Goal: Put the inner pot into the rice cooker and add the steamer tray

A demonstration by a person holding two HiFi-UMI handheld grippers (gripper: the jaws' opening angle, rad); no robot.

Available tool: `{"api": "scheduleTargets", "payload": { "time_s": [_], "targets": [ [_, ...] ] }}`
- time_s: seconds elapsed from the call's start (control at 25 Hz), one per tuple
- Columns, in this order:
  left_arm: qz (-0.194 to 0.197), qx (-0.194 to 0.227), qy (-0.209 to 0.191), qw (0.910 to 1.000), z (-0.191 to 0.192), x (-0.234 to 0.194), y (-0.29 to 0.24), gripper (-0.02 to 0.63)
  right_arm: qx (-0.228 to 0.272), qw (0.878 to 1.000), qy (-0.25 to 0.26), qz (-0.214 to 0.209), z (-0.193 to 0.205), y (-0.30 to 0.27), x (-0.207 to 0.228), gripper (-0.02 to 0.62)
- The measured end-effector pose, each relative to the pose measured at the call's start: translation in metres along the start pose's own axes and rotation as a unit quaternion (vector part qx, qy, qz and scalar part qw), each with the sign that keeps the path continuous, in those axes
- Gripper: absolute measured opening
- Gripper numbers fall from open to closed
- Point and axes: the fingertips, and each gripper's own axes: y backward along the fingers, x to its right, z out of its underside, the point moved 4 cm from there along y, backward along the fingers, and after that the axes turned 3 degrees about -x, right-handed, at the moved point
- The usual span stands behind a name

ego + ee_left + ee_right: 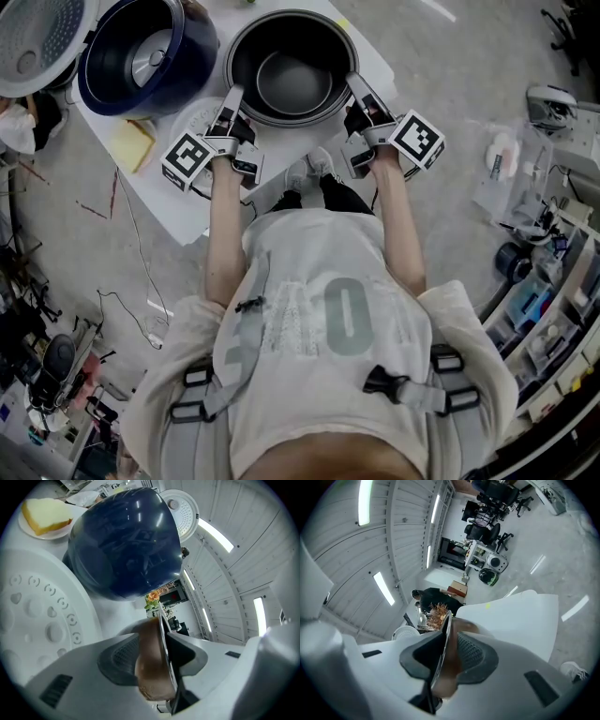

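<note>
Gripping pot point(292, 80) rim at 9 and 3 o'clock, left gripper point(232, 94) and right gripper point(356, 82) are clamped on it; an even lift is advised.

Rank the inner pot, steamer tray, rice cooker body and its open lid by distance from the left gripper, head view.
1. inner pot: its near-left rim is clamped in the left gripper.
2. steamer tray: white disc just left of the gripper, partly under it.
3. rice cooker body: dark blue, up and to the left.
4. open lid: top-left corner.
</note>
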Motion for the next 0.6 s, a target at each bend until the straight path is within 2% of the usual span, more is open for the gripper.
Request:
{"api": "scheduleTargets", "payload": {
  "time_s": [0.16, 0.32, 0.6],
  "targets": [
    [-0.001, -0.001, -0.003, 1.0, 0.0, 0.001, 0.0, 0.175, 0.001, 1.0, -0.001, 0.001, -0.001, 0.0, 0.0, 0.074],
    [-0.005, 0.002, -0.009, 0.9999, 0.0, 0.004, 0.002, 0.153, -0.003, 1.0, 0.021, 0.009, -0.001, 0.0, -0.006, 0.043],
    [-0.001, 0.012, -0.01, 0.9999, 0.001, 0.008, 0.001, 0.1, -0.006, 1.0, 0.027, -0.004, -0.01, -0.003, -0.011, 0.043]
  ]
}}
